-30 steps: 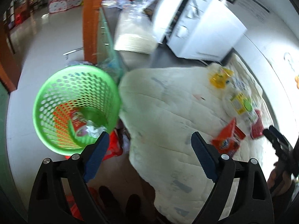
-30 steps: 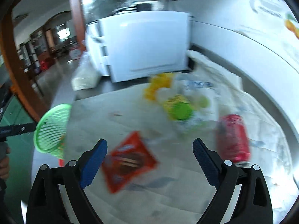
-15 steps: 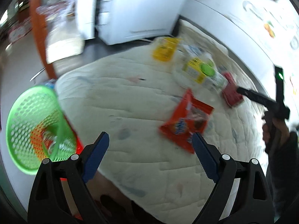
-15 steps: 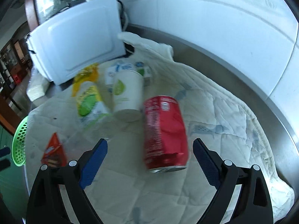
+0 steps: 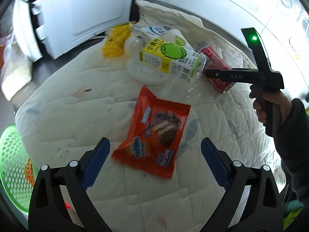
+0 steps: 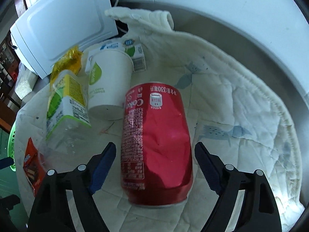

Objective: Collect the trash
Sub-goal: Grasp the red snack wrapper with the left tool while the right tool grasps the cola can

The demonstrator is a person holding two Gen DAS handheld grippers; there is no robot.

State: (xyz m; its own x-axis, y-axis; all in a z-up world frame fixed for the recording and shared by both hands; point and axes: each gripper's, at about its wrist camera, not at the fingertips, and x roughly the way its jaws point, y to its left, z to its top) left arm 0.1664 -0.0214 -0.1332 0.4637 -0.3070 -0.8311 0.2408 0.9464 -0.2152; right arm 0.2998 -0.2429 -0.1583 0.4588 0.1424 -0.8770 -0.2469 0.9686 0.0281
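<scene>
Quilted white cloth [image 6: 222,100] covers the counter where the trash lies. On it, the right gripper [image 6: 155,156] straddles a dented red can [image 6: 156,145], jaws closing but the pads not yet on it; the left gripper [image 5: 155,154] is unclenched and widening over an orange snack wrapper [image 5: 154,133]. Much remains: a carton [image 5: 168,58], paper cup [image 6: 108,85] and yellow wrapper [image 5: 115,42]. Only the left view shows wrappers already inside the green basket [image 5: 13,166].

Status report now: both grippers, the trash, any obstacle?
Left gripper opening over orange snack wrapper, empty. Right gripper closing around red can, pads not yet touching. Nothing blocks either.
</scene>
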